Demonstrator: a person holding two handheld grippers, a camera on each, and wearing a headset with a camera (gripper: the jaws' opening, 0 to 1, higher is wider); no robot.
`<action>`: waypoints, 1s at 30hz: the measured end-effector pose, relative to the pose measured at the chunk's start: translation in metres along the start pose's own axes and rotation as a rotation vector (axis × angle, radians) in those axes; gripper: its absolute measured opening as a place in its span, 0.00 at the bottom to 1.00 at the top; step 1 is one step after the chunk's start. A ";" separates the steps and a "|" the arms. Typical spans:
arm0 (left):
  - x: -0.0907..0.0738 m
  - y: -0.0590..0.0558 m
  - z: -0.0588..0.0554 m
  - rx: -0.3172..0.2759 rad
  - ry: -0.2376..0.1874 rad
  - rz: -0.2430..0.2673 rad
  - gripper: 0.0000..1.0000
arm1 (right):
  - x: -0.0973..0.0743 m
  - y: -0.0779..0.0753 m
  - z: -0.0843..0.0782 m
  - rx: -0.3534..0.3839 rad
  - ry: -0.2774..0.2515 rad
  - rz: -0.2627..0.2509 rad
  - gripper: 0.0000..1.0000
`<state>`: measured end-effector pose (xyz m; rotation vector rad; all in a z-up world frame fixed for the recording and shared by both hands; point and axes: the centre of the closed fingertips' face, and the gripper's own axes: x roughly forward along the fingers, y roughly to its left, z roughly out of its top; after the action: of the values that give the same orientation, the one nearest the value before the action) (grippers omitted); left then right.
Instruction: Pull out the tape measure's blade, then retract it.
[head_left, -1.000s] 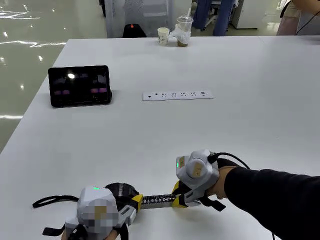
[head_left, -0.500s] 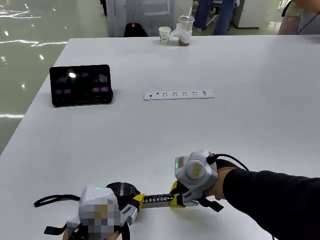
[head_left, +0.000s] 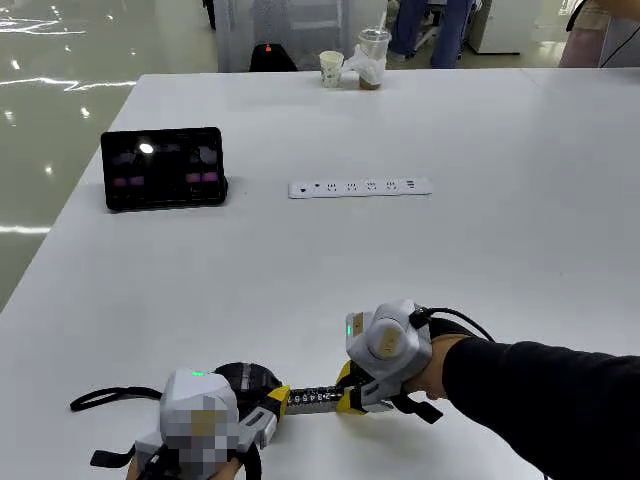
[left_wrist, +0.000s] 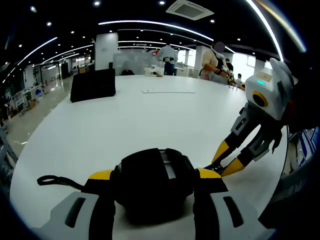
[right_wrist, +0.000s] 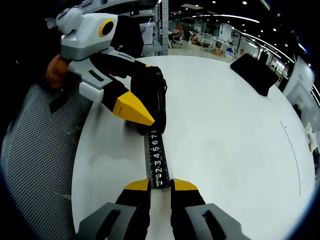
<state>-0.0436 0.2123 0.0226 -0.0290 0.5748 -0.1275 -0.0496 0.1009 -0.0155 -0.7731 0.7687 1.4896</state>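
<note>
The tape measure's black case (head_left: 243, 381) lies on the white table (head_left: 330, 270) near its front edge. My left gripper (head_left: 265, 398) is shut on the case (left_wrist: 155, 182), with a yellow fingertip (left_wrist: 102, 175) on each side of it. A short length of blade (head_left: 312, 397) runs from the case to my right gripper (head_left: 348, 398). In the right gripper view the numbered blade (right_wrist: 156, 160) leads from the case (right_wrist: 152, 97) down into my right gripper (right_wrist: 161, 186), which is shut on the blade's end. The right gripper (left_wrist: 225, 162) enters the left gripper view from the right.
The tape measure's black wrist strap (head_left: 110, 397) trails left of the case. A dark tablet (head_left: 165, 168) stands at the back left and a white power strip (head_left: 360, 187) lies mid-table. A paper cup (head_left: 328, 70) and a plastic cup (head_left: 372, 58) stand at the far edge.
My right gripper has moved a little left toward the case, and the visible length of blade is slightly shorter. The left gripper stays put on the case.
</note>
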 end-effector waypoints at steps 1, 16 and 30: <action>0.000 0.000 0.000 0.000 0.000 0.000 0.57 | 0.001 0.000 0.000 0.002 -0.001 -0.001 0.12; 0.001 0.000 0.000 -0.001 0.000 -0.001 0.57 | 0.007 0.001 0.009 0.003 -0.018 0.004 0.12; 0.000 0.000 0.000 -0.002 0.000 -0.002 0.57 | 0.013 0.003 0.019 0.006 -0.044 0.007 0.12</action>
<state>-0.0435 0.2121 0.0226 -0.0313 0.5752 -0.1285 -0.0537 0.1237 -0.0154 -0.7317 0.7434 1.5055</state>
